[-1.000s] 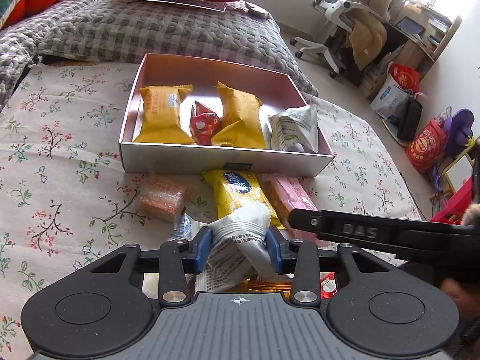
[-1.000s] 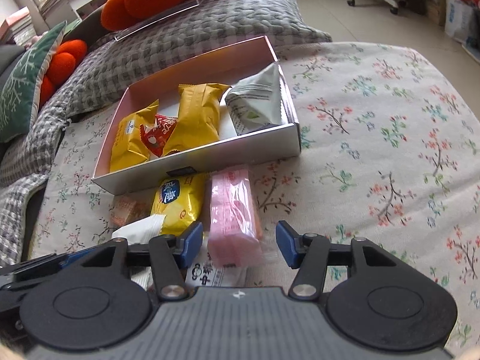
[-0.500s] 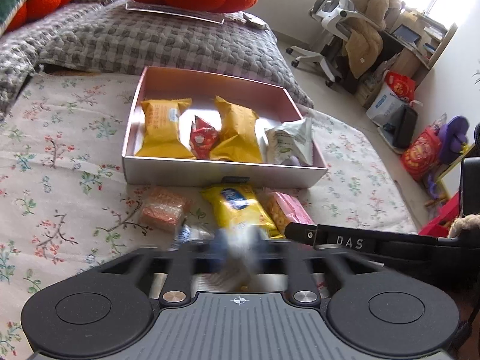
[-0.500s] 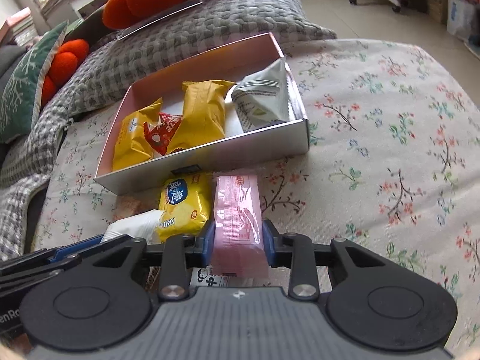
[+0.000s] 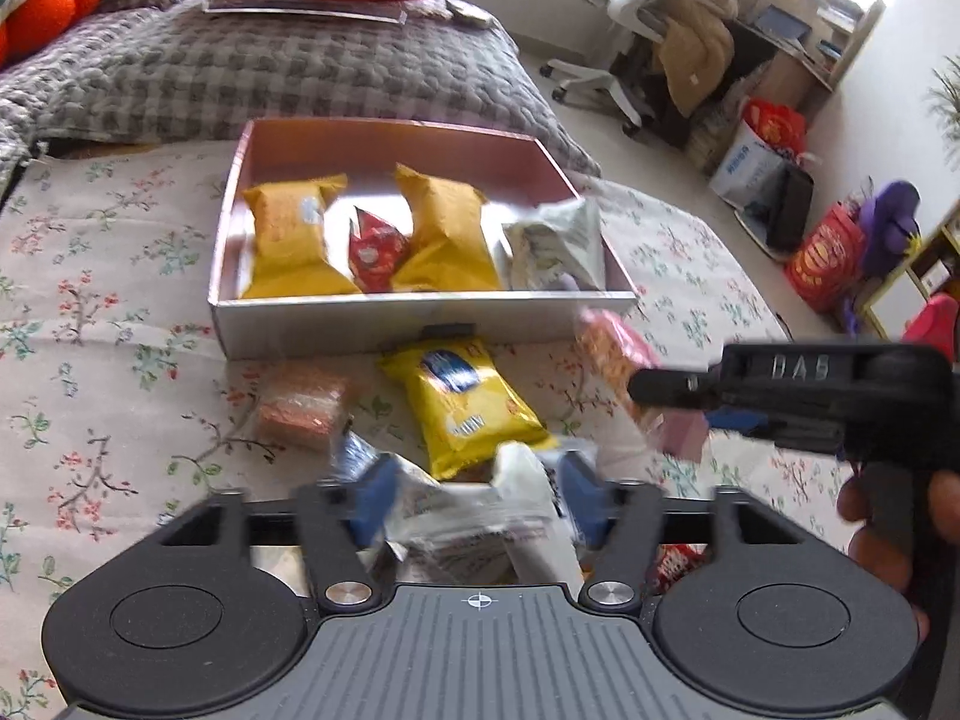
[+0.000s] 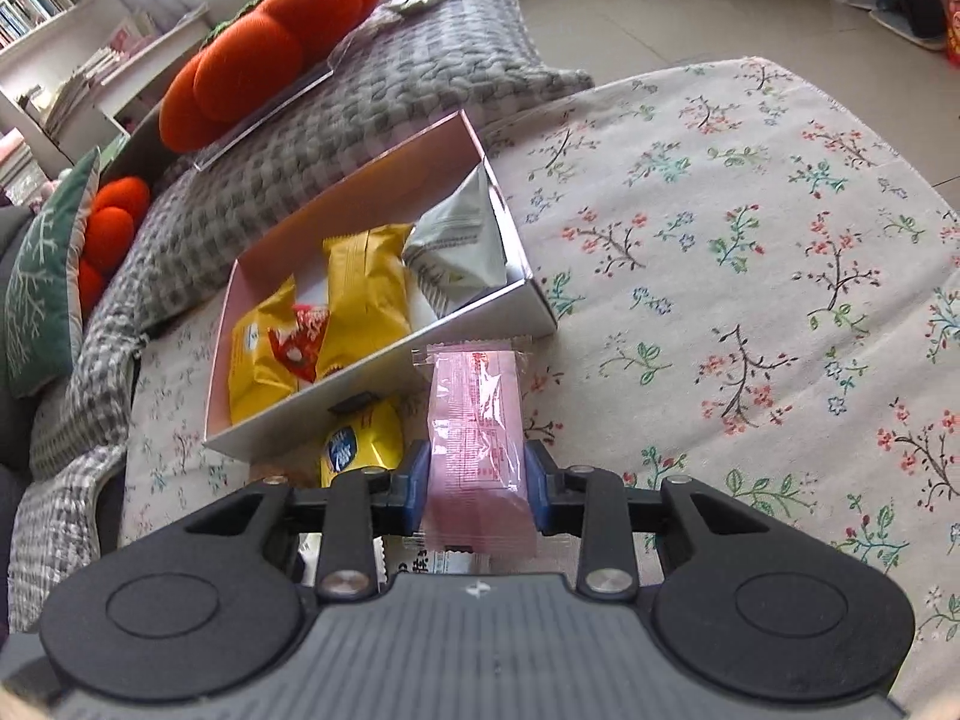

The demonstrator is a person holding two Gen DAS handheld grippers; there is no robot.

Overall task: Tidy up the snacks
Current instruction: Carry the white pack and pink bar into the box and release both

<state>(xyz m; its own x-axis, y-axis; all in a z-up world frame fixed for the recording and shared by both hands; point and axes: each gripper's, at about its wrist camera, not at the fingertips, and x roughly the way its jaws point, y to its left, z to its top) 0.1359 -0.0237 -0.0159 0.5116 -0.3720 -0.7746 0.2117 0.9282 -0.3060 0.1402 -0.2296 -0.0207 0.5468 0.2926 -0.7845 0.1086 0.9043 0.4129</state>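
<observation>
Snacks sorted into a box on a flowered cloth

A pink wafer pack point(image 6: 480, 450) is clamped between the pads of the right gripper point(image 6: 478, 483), just near of the box point(image 6: 384, 384); its near end is hidden under the gripper body. The left gripper point(image 5: 477, 495) is seen opening, a blurred white packet point(image 5: 480, 516) between its jaws; contact cannot be judged. A yellow packet point(image 5: 462, 402) lies before the box.
</observation>
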